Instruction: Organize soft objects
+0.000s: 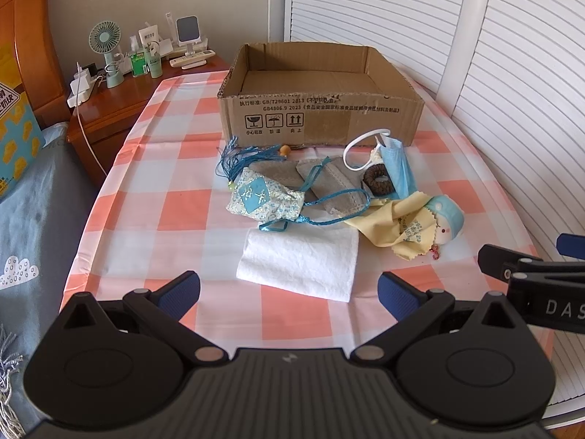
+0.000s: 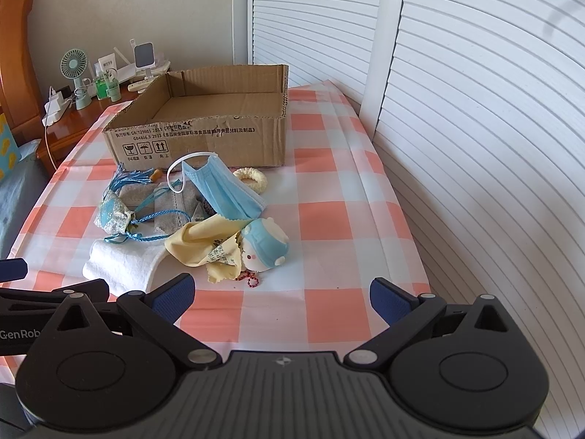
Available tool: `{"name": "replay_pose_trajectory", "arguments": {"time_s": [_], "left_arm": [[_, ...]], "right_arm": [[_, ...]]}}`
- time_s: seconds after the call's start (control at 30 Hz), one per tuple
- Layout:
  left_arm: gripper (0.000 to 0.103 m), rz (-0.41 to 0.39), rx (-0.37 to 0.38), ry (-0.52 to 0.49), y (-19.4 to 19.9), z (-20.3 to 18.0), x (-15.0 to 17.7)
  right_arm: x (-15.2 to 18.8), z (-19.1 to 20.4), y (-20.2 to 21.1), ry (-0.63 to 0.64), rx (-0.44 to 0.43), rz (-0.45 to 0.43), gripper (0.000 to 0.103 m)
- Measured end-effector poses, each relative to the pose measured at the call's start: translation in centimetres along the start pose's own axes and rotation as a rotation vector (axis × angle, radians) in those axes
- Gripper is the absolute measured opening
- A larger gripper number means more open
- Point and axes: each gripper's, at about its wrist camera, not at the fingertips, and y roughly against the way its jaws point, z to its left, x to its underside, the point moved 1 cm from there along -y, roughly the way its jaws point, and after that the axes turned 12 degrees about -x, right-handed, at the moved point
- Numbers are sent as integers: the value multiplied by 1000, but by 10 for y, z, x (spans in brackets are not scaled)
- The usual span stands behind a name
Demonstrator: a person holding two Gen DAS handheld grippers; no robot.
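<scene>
While both of my grippers, left gripper (image 1: 289, 292) and right gripper (image 2: 281, 294), hang spread wide and hold nothing above the checked desk (image 1: 175, 216), the cardboard box (image 2: 204, 139) stands bare inside. Just before it lies the heap: sachet (image 1: 263, 201), face mask (image 2: 223, 194), yellow cloth (image 2: 197, 241), white towel (image 1: 299, 259). Only my right view shows the cream scrunchie (image 2: 252, 179).

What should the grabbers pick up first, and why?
Probably the left gripper should ease forward onto the folded white cloth: it lies nearest, between open jaws, with the cardboard box empty behind the pile.
</scene>
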Motion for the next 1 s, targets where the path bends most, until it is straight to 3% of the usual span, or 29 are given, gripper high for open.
{"name": "replay_pose_trajectory", "arguments": {"time_s": [1.0], "left_arm": [[102,-41,20,-39,-3,-2,-7]], "right_arm": [[-4,-3,-3,17,2,-20,103]]}}
